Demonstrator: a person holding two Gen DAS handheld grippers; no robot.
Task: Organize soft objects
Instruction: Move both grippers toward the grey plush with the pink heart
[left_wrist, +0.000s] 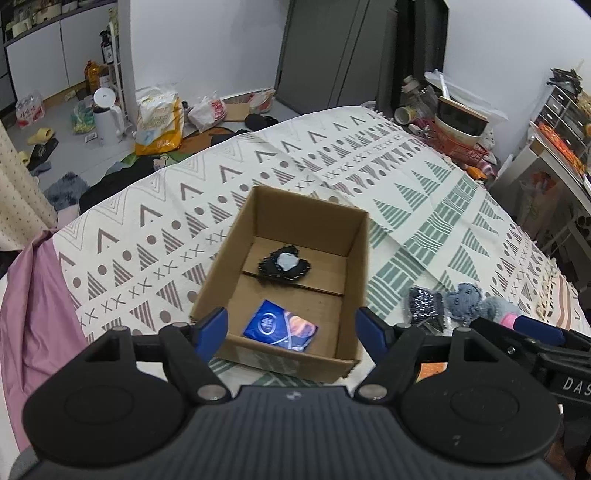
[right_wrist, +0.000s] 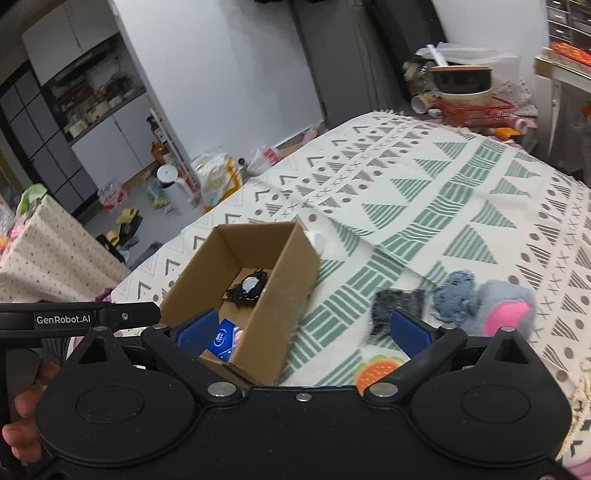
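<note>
The right claw (right_wrist: 301, 326) hangs spread and empty with the dark sparkly patch (right_wrist: 397, 301) just beyond its right finger, and the left claw (left_wrist: 291, 330), also spread and empty, hovers over the cardboard box (left_wrist: 354, 251). The patch lies on the bed cover (right_wrist: 461, 206), right of the box, touching the denim piece (right_wrist: 456, 291) and near the grey-pink plush (right_wrist: 508, 310). Closing off-centre could pinch the cover or drag 2 pieces together.

White letters "GenRobot.AI" stand on the black bar of the left gripper (right_wrist: 79, 318), seen from the right wrist. The letters "DAS" show in white on the black body of the right gripper (left_wrist: 574, 384), cut off at the picture's edge.
</note>
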